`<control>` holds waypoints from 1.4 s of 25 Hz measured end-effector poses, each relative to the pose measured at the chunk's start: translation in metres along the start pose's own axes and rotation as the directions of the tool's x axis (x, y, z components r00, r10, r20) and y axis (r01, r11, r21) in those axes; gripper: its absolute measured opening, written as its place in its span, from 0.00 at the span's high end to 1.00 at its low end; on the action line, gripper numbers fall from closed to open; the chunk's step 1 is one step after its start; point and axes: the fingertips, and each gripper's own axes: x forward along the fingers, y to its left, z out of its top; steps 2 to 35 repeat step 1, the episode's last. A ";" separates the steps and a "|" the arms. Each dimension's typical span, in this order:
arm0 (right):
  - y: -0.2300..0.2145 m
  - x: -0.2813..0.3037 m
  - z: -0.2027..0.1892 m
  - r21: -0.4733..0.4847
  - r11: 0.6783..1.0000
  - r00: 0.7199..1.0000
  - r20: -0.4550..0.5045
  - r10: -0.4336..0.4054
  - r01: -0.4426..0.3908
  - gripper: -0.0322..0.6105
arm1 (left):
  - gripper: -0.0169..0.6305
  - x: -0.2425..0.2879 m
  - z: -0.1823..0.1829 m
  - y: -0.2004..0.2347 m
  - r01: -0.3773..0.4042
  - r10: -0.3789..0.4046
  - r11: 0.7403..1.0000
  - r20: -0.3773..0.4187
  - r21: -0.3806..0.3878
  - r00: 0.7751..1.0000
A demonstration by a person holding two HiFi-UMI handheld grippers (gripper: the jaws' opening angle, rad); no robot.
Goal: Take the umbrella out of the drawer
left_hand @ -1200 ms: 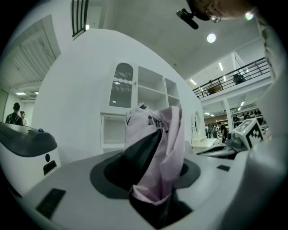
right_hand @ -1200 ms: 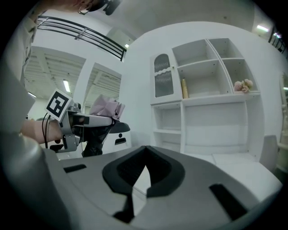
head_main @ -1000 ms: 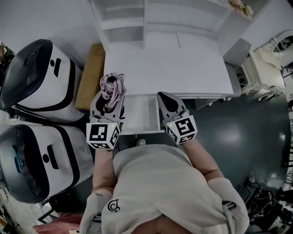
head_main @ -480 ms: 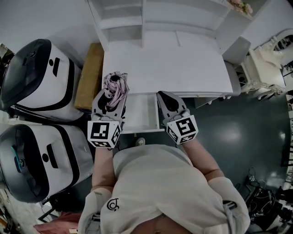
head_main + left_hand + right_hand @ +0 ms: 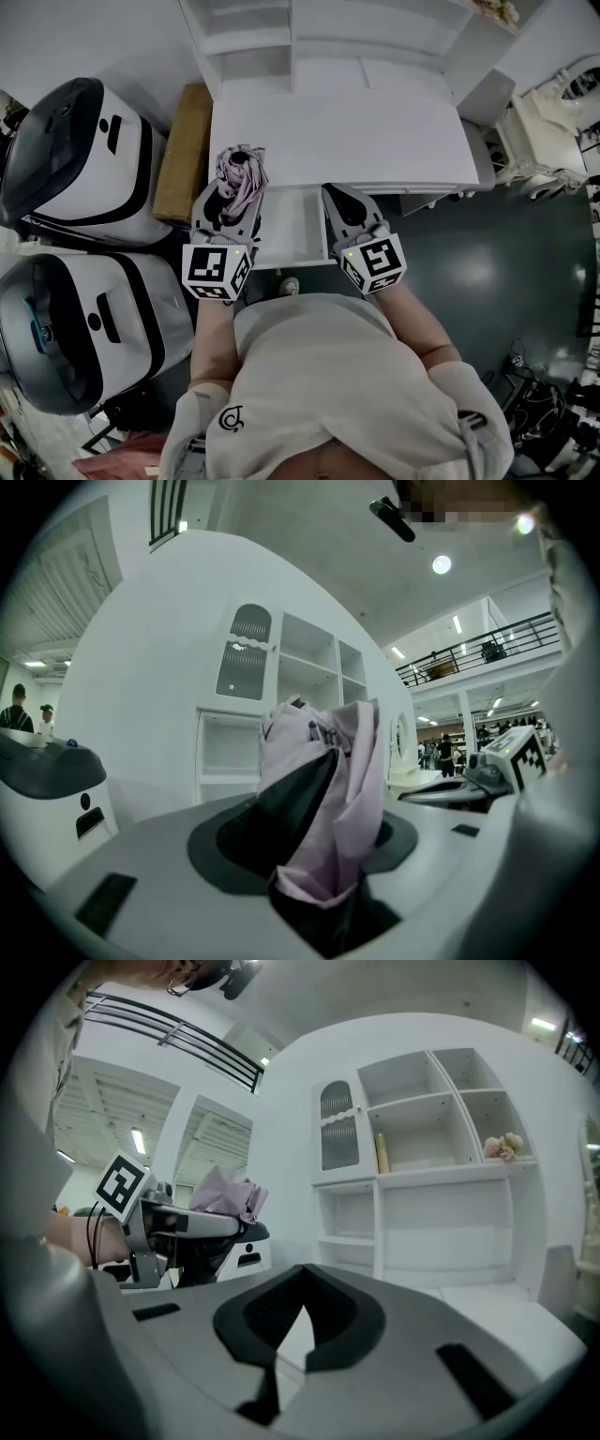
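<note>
Progress: nearly done, folded pink umbrella (image 5: 240,176) looks clear of the open drawer (image 5: 295,239) | left tongs (image 5: 230,202) clamp it above the table (image 5: 356,141) edge | right tongs (image 5: 339,197) pinched together, empty | left: likely setting it down

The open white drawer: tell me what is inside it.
The drawer's visible middle shows only bare white floor. The left gripper, holding the folded pink umbrella, and the right gripper cover its two sides, so those parts are unseen.
</note>
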 end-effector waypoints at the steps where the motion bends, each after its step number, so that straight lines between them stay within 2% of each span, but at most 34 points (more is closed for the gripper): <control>1: 0.000 0.000 0.000 0.000 1.000 1.000 0.000 0.002 -0.002 0.94 | 0.62 0.001 0.000 0.000 0.000 0.000 1.000 0.001 -0.002 1.000; 35: 0.000 0.000 0.000 0.000 1.000 1.000 0.000 0.002 -0.002 0.94 | 0.62 0.001 0.000 0.000 0.000 0.000 1.000 0.001 -0.002 1.000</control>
